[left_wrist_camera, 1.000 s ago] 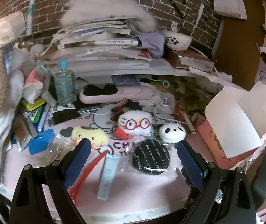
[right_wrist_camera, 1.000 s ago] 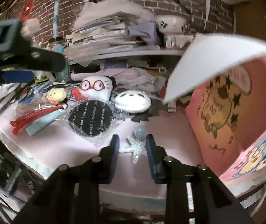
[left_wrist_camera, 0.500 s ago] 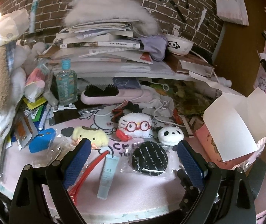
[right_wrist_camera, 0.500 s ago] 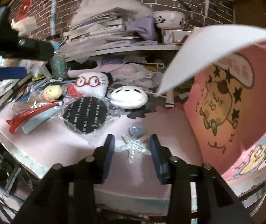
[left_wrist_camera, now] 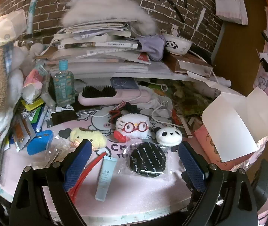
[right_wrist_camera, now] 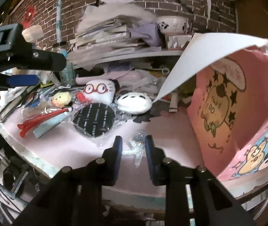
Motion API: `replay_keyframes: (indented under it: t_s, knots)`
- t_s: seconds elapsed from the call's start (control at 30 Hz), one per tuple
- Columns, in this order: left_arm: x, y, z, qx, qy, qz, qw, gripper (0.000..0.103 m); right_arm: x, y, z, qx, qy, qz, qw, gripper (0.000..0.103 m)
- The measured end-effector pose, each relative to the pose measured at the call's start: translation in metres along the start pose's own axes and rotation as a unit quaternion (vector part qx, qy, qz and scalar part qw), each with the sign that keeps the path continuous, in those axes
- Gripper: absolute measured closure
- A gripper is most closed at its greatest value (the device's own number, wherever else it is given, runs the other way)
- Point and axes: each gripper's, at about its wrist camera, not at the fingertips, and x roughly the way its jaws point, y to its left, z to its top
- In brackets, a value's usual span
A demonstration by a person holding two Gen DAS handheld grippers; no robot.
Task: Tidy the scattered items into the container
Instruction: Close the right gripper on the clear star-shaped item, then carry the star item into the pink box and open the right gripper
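On the pink desk [right_wrist_camera: 171, 130], the right gripper [right_wrist_camera: 133, 146] is narrowing its fingers around a wrapped starfish clip [right_wrist_camera: 136, 146] beside the pink box [right_wrist_camera: 246, 113]; the left gripper [left_wrist_camera: 134, 162] is hovering wide open, empty.

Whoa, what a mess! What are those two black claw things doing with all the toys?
Someone is tidying the pink desk using two handheld grippers. The right gripper sits around a small clear star-shaped trinket, jaws apart, not squeezing it yet. The left gripper hovers wide open above the blue tube and black round compact. The pink cartoon box waits open on the right.
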Motion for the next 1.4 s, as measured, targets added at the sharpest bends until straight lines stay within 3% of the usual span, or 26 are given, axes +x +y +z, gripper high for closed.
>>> replay_keyframes:
  t_s: [0.2, 0.23, 0.27, 0.33, 0.53, 0.6, 0.67, 0.93, 1.4]
  knots:
    - [0.000, 0.000, -0.001, 0.000, -0.001, 0.001, 1.0000, 0.011, 0.001, -0.009, 0.004, 0.023, 0.005, 0.004, 1.000, 0.085]
    - [0.000, 0.000, -0.001, 0.000, -0.001, 0.001, 1.0000, 0.011, 0.003, -0.009, 0.005, 0.020, 0.006, 0.000, 1.000, 0.081]
    - [0.001, 0.000, -0.001, 0.000, 0.000, 0.001, 1.0000, 0.011, 0.005, -0.008, 0.006, 0.019, 0.010, -0.001, 1.000, 0.068]
    - [0.001, 0.000, -0.001, 0.001, 0.000, 0.002, 1.0000, 0.011, 0.010, -0.008, 0.008, 0.023, 0.014, 0.003, 1.000, 0.053]
    - [0.001, 0.000, -0.001, 0.001, 0.001, 0.002, 1.0000, 0.011, 0.020, -0.003, 0.013, 0.013, 0.010, -0.007, 1.000, 0.055]
    - [0.001, 0.000, -0.001, 0.000, 0.001, 0.002, 1.0000, 0.011, 0.022, 0.000, 0.010, 0.001, 0.018, -0.007, 1.000, 0.071]
    - [0.002, 0.001, -0.001, -0.003, 0.000, 0.001, 1.0000, 0.011, 0.023, 0.002, 0.007, -0.010, 0.018, -0.008, 1.000, 0.078]
    - [0.002, 0.003, -0.002, -0.005, 0.000, 0.000, 1.0000, 0.011, 0.017, -0.001, 0.003, -0.003, 0.015, 0.002, 1.000, 0.079]
    - [-0.023, 0.009, 0.003, -0.025, -0.032, 0.010, 0.9992, 0.011, -0.014, 0.041, 0.019, -0.112, -0.048, -0.047, 0.992, 0.079]
